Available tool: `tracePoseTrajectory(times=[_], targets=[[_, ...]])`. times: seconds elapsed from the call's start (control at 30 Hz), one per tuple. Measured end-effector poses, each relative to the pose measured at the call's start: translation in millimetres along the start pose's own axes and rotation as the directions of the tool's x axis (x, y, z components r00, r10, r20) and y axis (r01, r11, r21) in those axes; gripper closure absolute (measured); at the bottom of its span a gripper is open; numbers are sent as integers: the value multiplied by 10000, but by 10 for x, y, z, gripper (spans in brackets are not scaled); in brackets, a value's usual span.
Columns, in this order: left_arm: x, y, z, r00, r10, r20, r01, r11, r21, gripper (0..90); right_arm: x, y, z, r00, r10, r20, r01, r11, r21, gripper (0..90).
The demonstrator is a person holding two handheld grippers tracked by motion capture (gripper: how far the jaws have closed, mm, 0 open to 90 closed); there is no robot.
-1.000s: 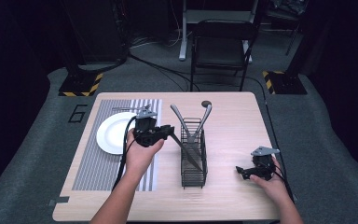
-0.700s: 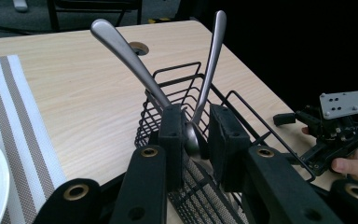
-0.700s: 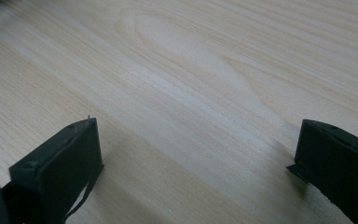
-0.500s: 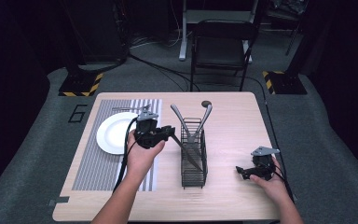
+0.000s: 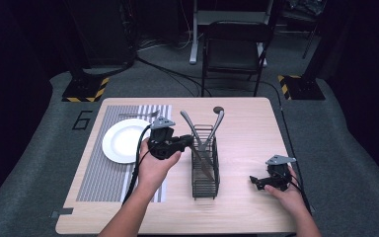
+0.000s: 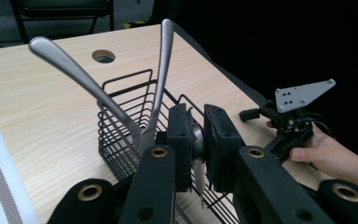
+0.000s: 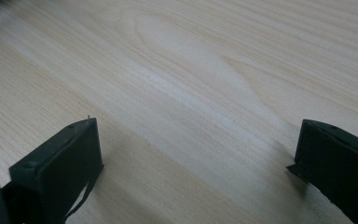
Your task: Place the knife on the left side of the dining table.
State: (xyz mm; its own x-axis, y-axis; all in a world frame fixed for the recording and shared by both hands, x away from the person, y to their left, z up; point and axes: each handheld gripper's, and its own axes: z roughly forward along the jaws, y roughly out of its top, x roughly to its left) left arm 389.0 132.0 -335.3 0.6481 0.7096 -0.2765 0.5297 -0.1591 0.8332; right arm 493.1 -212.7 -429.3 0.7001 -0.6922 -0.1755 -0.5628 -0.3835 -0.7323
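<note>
**Knife pinched over the wire basket**

The left claw (image 6: 195, 144) is clamped on a knife (image 6: 198, 163), a thin, stiff, slick metal piece hanging into the basket (image 5: 205, 168). It probably holds best flat across the handle. The right claw (image 7: 196, 163) rests agape on the table (image 7: 191, 70).

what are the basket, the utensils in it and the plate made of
The basket looks like thin metal wire with a matte black coating: open grid, no shine. The utensils look like polished steel: silvery handles with bright highlights. The plate is plain glossy white, likely ceramic, though plastic cannot be ruled out. The left gripper is shut on one more utensil of the same silvery metal.
</note>
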Motion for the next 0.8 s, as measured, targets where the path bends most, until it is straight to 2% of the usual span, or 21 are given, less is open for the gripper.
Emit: tracePoseTrajectory(times=[0.23,0.63,0.8], targets=[[-103,24,5,9993,170,343,-172,9998,43,832,-1,0,-2,10000,1,-25,-1,10000,19,0],[-78,84,-26,9982,-43,601,38,10000,84,836,-1,0,-1,10000,-13,-7,13,10000,8,0],[-82,154,-102,9988,42,496,-40,10000,-43,835,-1,0,-1,10000,-8,-9,8,10000,7,0]])
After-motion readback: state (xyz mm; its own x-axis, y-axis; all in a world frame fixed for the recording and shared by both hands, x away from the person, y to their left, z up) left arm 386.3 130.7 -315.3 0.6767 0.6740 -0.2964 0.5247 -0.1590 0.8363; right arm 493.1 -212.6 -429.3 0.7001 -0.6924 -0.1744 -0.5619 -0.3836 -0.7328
